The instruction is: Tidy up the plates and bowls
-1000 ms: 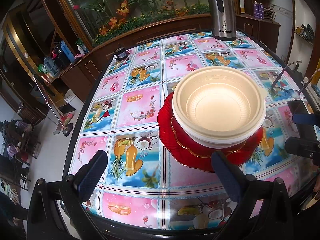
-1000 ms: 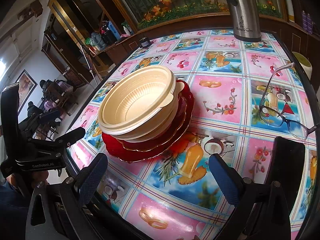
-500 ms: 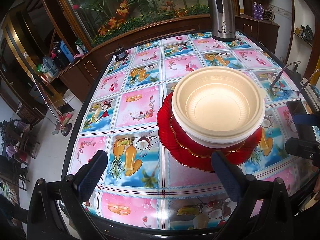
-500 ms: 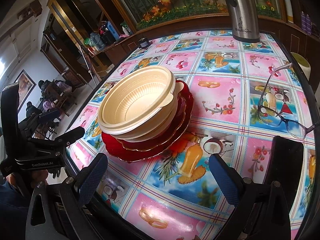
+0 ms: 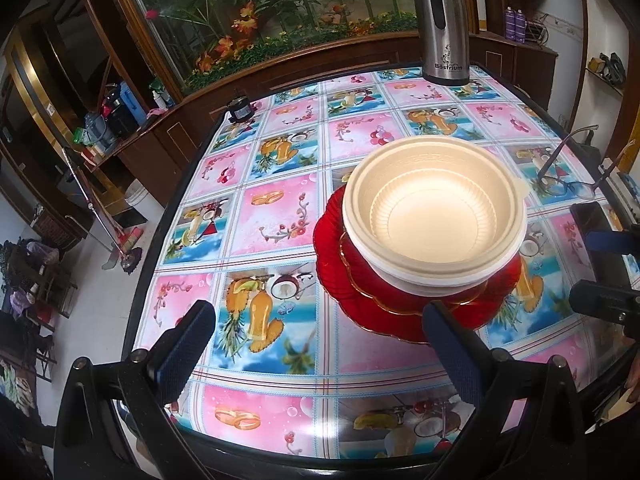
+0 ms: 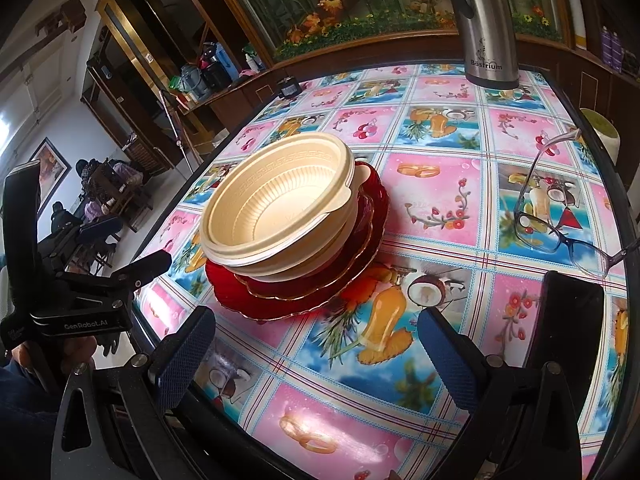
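Two cream ribbed bowls (image 5: 436, 216) nest on scalloped red plates (image 6: 304, 280) — both hand-held grippers gape empty.

Home dining rm: patterned tablecloth (image 5: 276, 216), steel flask (image 5: 442, 24), wood cabinets (image 5: 132, 148) w/ clutter (broom (image 5: 120, 240) nearby).

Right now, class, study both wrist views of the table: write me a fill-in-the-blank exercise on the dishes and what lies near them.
1. The cream bowls sit nested on top of the ____ plates.
2. Both the left claw and the right claw are ____ and hold nothing.
3. The steel flask stands at the table's ____ edge.
4. The eyeglasses lie beside the stack, on the ____.

Missing words: red; open; far; tablecloth
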The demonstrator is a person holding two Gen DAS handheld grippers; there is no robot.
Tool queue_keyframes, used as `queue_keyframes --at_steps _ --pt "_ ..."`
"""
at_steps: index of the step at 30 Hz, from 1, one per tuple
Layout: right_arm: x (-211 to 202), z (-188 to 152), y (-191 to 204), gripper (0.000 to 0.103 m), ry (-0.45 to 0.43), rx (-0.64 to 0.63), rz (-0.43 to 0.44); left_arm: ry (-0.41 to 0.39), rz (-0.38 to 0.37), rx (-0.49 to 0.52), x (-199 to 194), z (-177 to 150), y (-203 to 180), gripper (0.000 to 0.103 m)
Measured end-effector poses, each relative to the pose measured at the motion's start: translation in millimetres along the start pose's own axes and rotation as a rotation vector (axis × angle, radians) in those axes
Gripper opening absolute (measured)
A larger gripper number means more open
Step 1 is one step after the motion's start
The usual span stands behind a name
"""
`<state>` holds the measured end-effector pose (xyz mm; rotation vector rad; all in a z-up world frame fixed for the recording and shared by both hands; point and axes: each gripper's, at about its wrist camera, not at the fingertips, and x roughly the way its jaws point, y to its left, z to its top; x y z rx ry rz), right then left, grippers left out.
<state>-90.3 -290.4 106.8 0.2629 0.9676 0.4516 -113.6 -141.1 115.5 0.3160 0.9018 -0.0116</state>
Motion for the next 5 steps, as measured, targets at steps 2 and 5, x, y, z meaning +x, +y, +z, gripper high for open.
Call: queue_keyframes --at_steps 2,5 --pt "-0.2 0.0 0.5 0.102 0.000 0.001 0.000 -0.011 -0.022 -0.001 -3.6 -1.5 -0.5 0.103" --pt "-0.9 -0.4 1.9 0.102 0.001 0.000 -0.001 -0.021 -0.020 0.016 -6.9 -2.6 -2.8 0.103"
